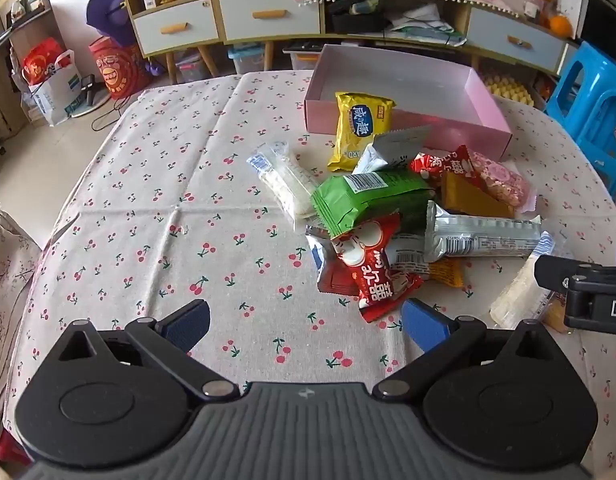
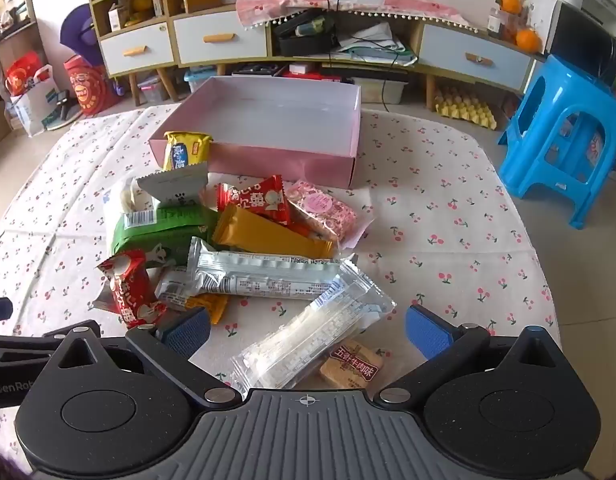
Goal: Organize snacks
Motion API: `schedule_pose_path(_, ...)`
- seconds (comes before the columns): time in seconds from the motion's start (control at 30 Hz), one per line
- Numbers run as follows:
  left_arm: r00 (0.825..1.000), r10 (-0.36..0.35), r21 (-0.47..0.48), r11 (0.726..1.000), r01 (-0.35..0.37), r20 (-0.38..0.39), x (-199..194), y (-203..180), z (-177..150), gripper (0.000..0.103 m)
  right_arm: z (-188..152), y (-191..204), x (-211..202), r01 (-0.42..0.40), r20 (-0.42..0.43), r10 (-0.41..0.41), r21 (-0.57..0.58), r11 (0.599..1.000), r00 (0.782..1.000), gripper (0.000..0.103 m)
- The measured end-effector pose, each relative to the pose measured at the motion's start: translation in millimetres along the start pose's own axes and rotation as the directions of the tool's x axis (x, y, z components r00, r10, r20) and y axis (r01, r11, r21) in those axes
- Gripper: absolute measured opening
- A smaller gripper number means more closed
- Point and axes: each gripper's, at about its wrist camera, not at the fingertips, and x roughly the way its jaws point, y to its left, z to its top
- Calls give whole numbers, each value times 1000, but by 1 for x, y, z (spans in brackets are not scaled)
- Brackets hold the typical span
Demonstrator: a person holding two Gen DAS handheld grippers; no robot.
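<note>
A heap of snack packets lies on the cherry-print tablecloth (image 1: 155,208) before an empty pink box (image 1: 488,104) (image 2: 267,160). In it are a yellow packet (image 1: 358,128) (image 2: 185,150), a green pack (image 1: 368,200) (image 2: 159,228), a red packet (image 1: 374,268) (image 2: 129,288), a silver bar (image 1: 484,236) (image 2: 263,276) and a gold bar (image 2: 271,236). My left gripper (image 1: 305,326) stands open above bare cloth, the red packet just beyond its right finger. My right gripper (image 2: 308,332) is open, hovering over a clear-wrapped white bar (image 2: 312,336) and a small biscuit pack (image 2: 354,364).
A pink-wrapped bar (image 2: 324,210) lies at the heap's right side. Behind the table stand a drawer cabinet (image 2: 219,40) and a blue plastic stool (image 2: 564,136). Red bags (image 1: 115,68) sit on the floor at far left. The right gripper's body (image 1: 588,292) shows at the left view's right edge.
</note>
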Motion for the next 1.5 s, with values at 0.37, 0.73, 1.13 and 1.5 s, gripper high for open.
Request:
schedule_pose_path(0.37, 1000, 1, 2, 1000, -1, 9, -1, 5, 1, 103, 0, 2, 1, 5, 0, -5, -3, 1000, 1000, 103)
schedule_pose_path(0.73, 1000, 4, -12, 1000, -4, 8, 0, 3, 2, 103, -3, 4, 3, 7, -8, -7, -5, 1000, 1000, 103)
schedule_pose_path(1.13, 1000, 3, -16, 1000, -3, 5, 2, 4, 2, 103, -1, 6, 2, 2, -16, -2, -12, 1000, 1000, 103)
schedule_pose_path(1.5, 1000, 3, -15, 1000, -3, 5, 2, 3, 2, 103, -2, 6, 2, 2, -17, -2, -12, 1000, 1000, 103)
